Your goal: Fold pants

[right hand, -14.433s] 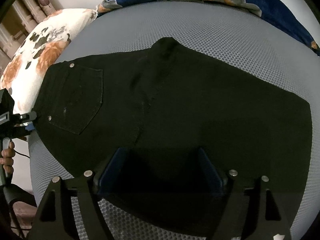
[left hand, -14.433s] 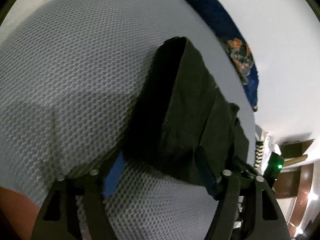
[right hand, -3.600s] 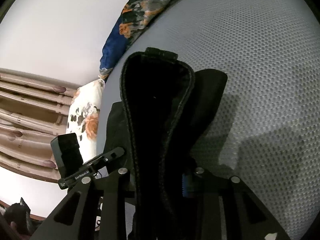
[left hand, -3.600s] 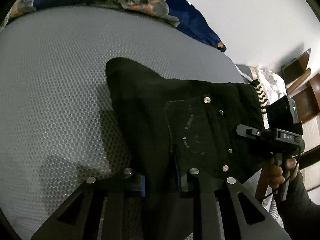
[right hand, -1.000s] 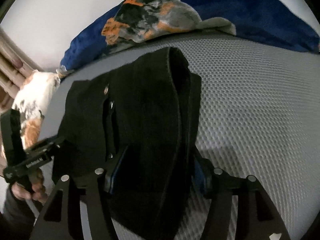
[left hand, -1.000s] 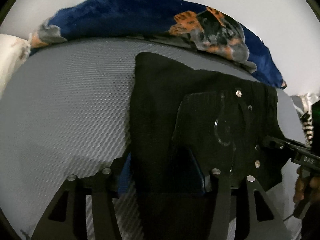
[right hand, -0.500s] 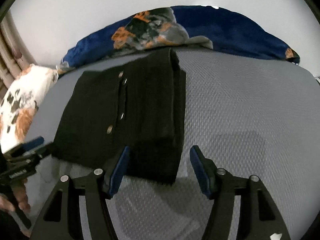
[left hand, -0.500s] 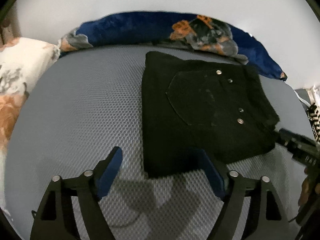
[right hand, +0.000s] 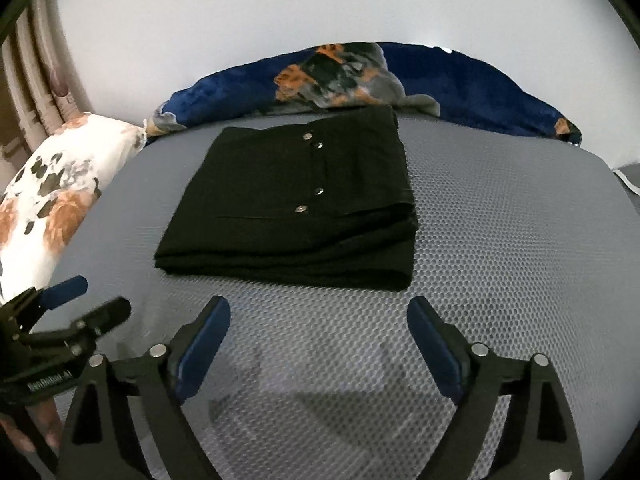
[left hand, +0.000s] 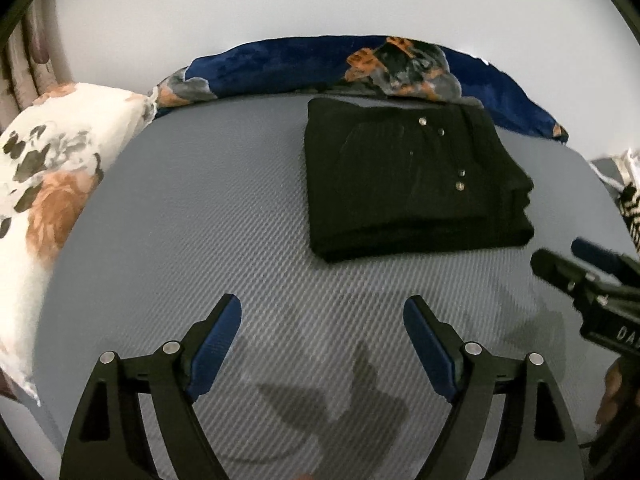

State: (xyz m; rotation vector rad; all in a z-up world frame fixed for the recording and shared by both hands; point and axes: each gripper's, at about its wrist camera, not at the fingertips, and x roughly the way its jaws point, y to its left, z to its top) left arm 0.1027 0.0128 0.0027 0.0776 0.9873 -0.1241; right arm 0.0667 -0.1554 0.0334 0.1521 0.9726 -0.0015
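The black pants (left hand: 408,180) lie folded in a flat rectangle on the grey mesh bed cover (left hand: 200,216), back pocket and metal rivets facing up. They also show in the right wrist view (right hand: 296,204). My left gripper (left hand: 322,312) is open and empty, pulled back from the pants' near edge. My right gripper (right hand: 319,314) is open and empty, just short of the pants' near edge. The right gripper also shows at the right edge of the left wrist view (left hand: 576,264). The left gripper shows at the left edge of the right wrist view (right hand: 80,300).
A blue floral blanket (left hand: 360,68) lies bunched along the far edge of the bed against the white wall. A white floral pillow (left hand: 48,184) lies on the left. A striped cloth (left hand: 630,208) shows at the far right.
Both grippers have opened, let go of the pants and drawn back toward me. The pants now lie flat and folded on the bed.
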